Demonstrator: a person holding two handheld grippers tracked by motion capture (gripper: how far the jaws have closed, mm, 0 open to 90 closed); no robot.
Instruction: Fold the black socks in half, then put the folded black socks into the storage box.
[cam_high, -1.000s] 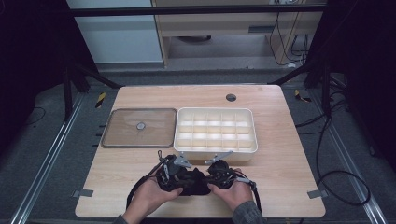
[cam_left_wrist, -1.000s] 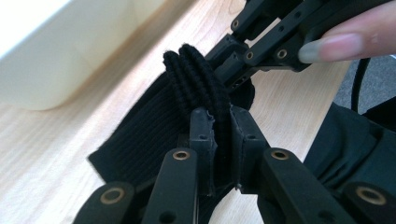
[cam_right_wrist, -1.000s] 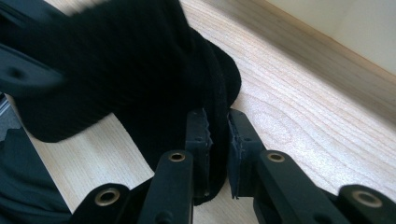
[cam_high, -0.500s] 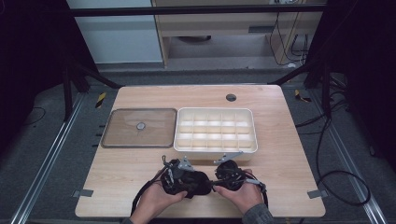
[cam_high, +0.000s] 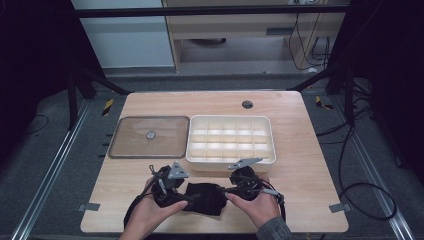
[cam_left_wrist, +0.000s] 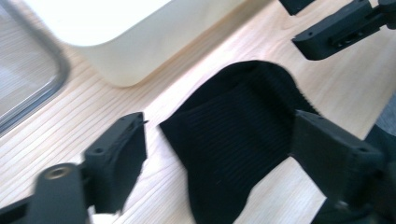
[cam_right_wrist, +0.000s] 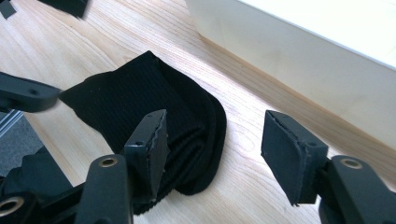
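Both grippers, left gripper (cam_high: 187, 196) and right gripper (cam_high: 226, 190), have just been opening, releasing the folded black sock (cam_high: 205, 198) onto the tabletop (cam_high: 300, 150); transfer into the compartment box (cam_high: 230, 161) remains.
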